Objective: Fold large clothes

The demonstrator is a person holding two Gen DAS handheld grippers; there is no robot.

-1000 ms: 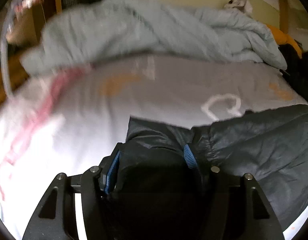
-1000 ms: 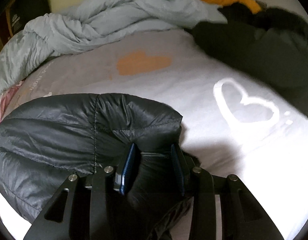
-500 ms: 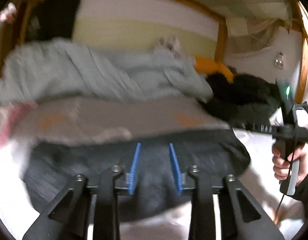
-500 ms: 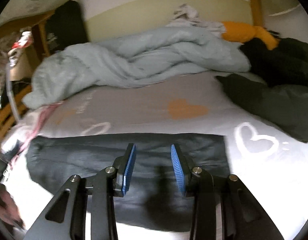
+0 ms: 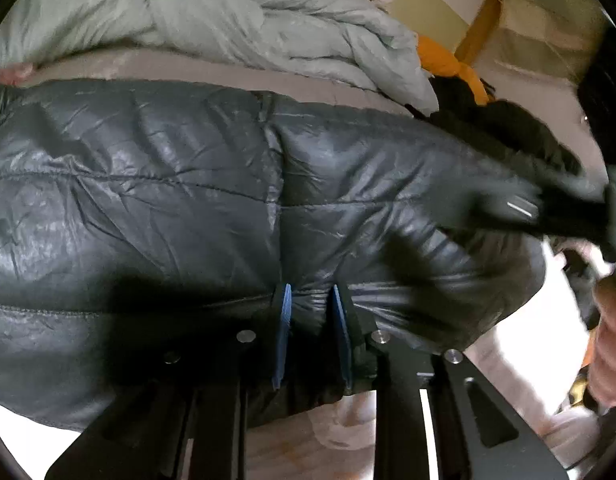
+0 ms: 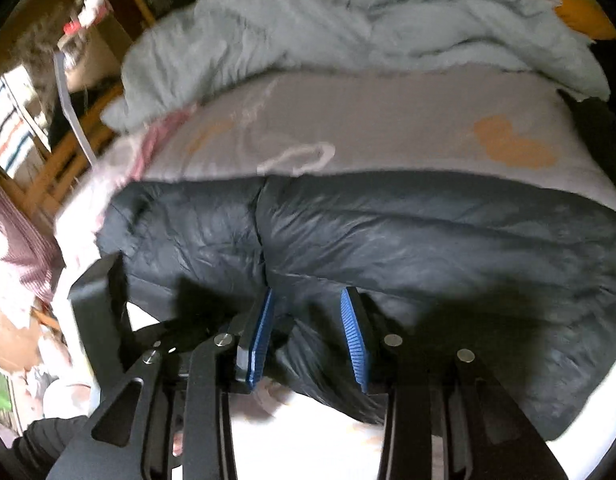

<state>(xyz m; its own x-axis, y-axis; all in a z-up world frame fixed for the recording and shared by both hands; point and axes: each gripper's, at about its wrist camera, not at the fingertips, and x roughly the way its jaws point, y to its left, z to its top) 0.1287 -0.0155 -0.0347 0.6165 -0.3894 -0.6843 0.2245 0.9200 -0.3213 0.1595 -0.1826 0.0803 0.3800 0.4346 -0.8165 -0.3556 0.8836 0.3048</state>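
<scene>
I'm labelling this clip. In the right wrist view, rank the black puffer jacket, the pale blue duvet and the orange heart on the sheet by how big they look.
1. black puffer jacket, though it is nearest the camera
2. pale blue duvet
3. orange heart

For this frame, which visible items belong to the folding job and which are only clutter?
Job: black puffer jacket, left gripper, right gripper.
Lying about: pale blue duvet, heart-print sheet, orange garment, dark clothes pile.
</scene>
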